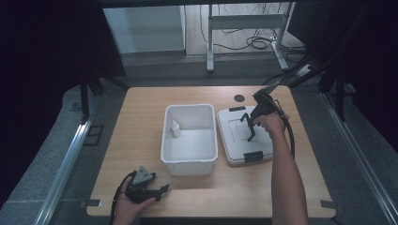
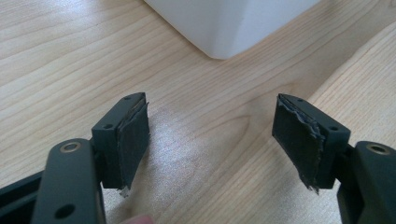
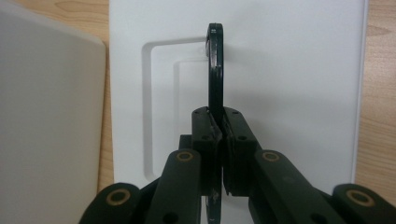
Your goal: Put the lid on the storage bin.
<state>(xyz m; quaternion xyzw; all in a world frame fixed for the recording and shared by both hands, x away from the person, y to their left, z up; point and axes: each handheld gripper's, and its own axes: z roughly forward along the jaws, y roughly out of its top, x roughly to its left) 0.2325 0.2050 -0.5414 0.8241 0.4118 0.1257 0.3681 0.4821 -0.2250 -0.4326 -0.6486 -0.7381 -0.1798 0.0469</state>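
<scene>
A white lid (image 1: 234, 140) with black latches lies flat on the wooden table (image 1: 141, 117), right of an open white bin (image 1: 190, 161). A small white bottle (image 1: 175, 128) stands inside the bin at its left wall. My right gripper (image 1: 251, 127) hovers over the lid, shut on a thin dark flat piece. In the right gripper view that piece (image 3: 215, 70) stands edge-on between the pads, its rounded end over the lid (image 3: 289, 70); the gripper (image 3: 219, 126) is shut. My left gripper (image 1: 163, 189) rests open at the table's front edge; its jaws (image 2: 210, 135) stand wide apart over bare wood.
The bin's near corner (image 2: 233, 23) stands just beyond my left gripper, and its wall (image 3: 46, 116) lies left of the lid. A small dark round mark (image 1: 240, 98) sits on the table behind the lid. Desk legs and cables (image 1: 253, 42) are on the floor beyond.
</scene>
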